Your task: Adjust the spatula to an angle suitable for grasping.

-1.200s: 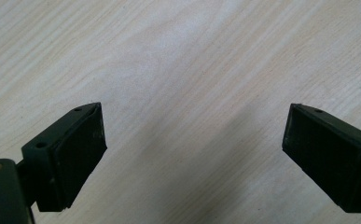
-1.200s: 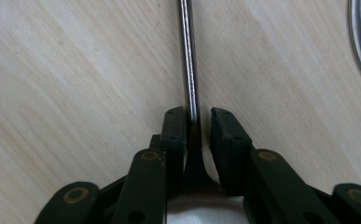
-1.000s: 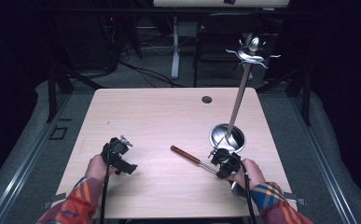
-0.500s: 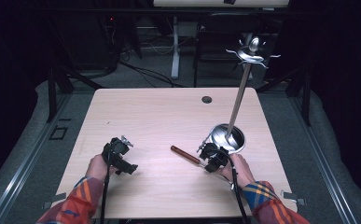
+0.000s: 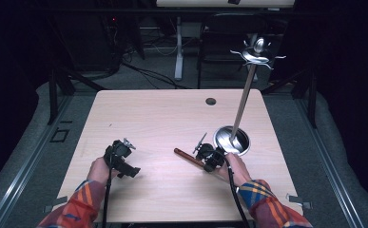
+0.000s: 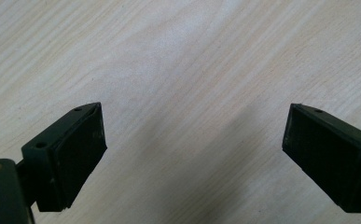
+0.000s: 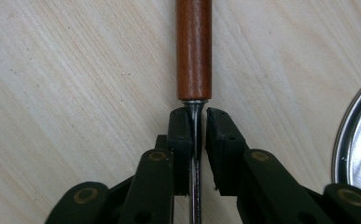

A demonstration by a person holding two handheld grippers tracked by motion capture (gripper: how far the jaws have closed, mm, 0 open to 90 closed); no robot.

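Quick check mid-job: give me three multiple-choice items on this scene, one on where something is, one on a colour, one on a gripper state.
1. Where does the steel stand sit on the table?
A. right side
B. far left corner
C. centre

2. What colour is the utensil's handle?
A. white
B. reddish brown
C. blue

3. How is the right gripper?
A. wide open
B. shut on a cup
C. closed on the utensil's metal shank

Answers: 1 A, the high view shows its round base near the right edge. 2 B, the right gripper view shows brown wood. 3 C, its jaws have just closed around the shank.
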